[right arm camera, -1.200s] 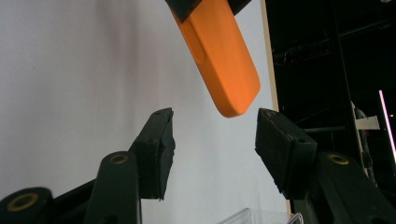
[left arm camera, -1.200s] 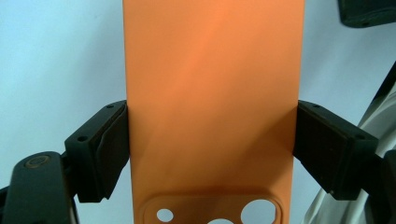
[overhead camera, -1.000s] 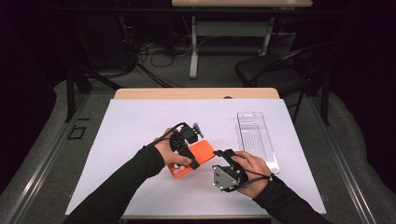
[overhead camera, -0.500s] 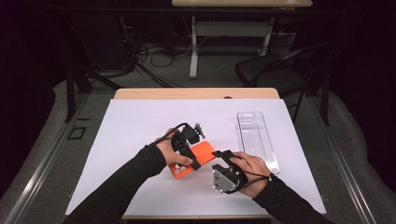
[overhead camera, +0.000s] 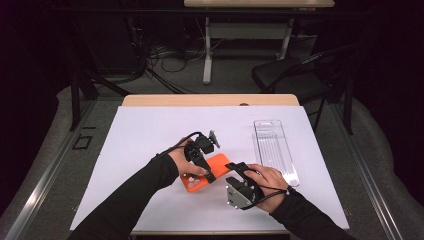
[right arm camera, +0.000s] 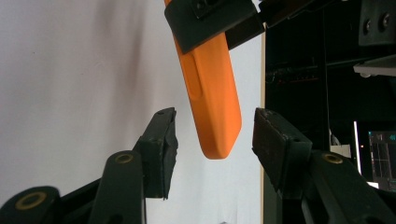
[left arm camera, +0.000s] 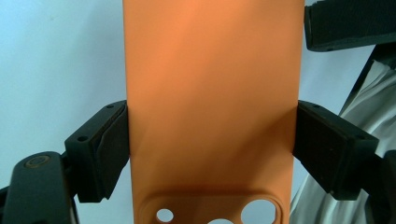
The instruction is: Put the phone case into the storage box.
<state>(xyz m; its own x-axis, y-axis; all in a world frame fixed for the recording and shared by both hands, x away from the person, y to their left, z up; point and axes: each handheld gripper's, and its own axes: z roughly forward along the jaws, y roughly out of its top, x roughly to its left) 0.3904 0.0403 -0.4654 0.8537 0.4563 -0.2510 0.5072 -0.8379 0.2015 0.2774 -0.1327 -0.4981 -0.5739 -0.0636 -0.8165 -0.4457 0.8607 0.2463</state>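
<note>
The left gripper [left arm camera: 210, 144] is clamped across the sides of the orange phone case [left arm camera: 212, 93], held near the bench's [overhead camera: 150, 130] front edge. The right gripper [right arm camera: 210, 140] stands apart, its jaws either side of the case's end without touching. Toward the right edge, a clear plastic tray [overhead camera: 275, 150] lies with nothing in it

A clear plastic tray [overhead camera: 275, 150] lies on the white table [overhead camera: 150, 135] — a black chair [overhead camera: 295, 75] stands beyond
</note>
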